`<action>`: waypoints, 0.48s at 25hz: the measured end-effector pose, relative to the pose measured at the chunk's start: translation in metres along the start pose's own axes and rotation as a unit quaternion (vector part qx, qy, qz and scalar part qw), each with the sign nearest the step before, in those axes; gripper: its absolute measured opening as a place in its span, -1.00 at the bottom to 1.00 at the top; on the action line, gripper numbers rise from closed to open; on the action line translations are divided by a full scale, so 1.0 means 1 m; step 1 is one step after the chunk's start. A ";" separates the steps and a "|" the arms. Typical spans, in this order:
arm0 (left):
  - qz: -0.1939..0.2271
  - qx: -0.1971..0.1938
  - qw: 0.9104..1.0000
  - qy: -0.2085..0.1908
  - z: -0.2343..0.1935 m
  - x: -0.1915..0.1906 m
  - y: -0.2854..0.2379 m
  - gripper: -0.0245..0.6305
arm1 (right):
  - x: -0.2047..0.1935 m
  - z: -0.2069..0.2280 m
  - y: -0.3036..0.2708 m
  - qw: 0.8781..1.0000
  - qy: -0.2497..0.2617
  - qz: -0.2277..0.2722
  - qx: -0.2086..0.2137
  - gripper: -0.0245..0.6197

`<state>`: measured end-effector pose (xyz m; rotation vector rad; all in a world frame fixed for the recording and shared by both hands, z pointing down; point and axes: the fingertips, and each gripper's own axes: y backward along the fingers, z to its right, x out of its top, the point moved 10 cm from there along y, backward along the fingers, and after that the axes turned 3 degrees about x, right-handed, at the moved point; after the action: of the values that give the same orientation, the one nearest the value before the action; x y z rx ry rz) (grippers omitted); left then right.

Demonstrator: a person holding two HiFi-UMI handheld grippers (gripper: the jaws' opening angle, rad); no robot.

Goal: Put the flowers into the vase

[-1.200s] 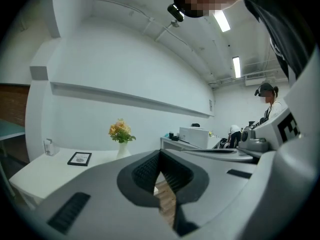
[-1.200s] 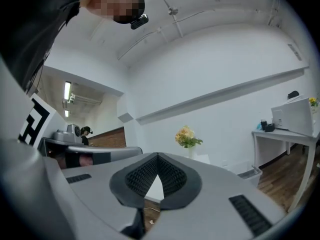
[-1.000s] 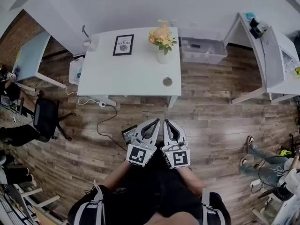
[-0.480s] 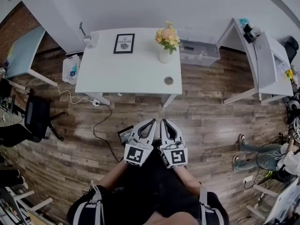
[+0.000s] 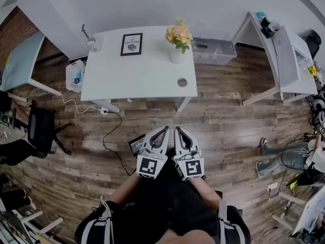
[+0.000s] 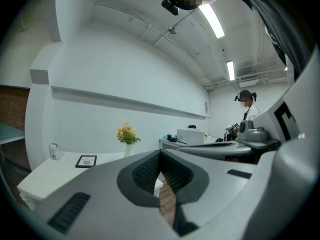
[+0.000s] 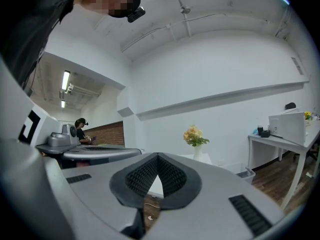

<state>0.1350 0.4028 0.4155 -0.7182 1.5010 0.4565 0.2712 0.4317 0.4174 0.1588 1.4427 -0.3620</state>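
With jaws closed on nothing, the left gripper (image 5: 164, 130) and right gripper (image 5: 178, 130) hang side by side at lower centre, well apart from the white table (image 5: 137, 72) at upper centre, where the flowers (image 5: 179, 34) already stand in the vase (image 5: 176, 55), apparently leaving nothing to carry.

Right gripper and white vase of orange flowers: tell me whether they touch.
Apart. The head view shows the right gripper over wooden floor, short of the white table bearing the white vase.
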 end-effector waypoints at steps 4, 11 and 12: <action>-0.001 0.000 1.000 0.000 -0.002 -0.001 -0.004 -0.86 | -0.003 0.004 -0.001 1.000 -0.007 -0.003 -0.003 -0.87; 0.004 0.001 1.000 0.004 -0.006 -0.001 -0.015 -0.85 | -0.003 0.009 -0.008 1.000 -0.004 -0.005 -0.005 -0.87; 0.002 0.001 1.000 0.004 -0.006 -0.002 -0.015 -0.86 | -0.004 0.009 -0.008 1.000 -0.004 -0.006 -0.005 -0.87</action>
<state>0.1407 0.3885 0.4204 -0.7155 1.5098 0.4557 0.2765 0.4220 0.4235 0.1412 1.4376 -0.3648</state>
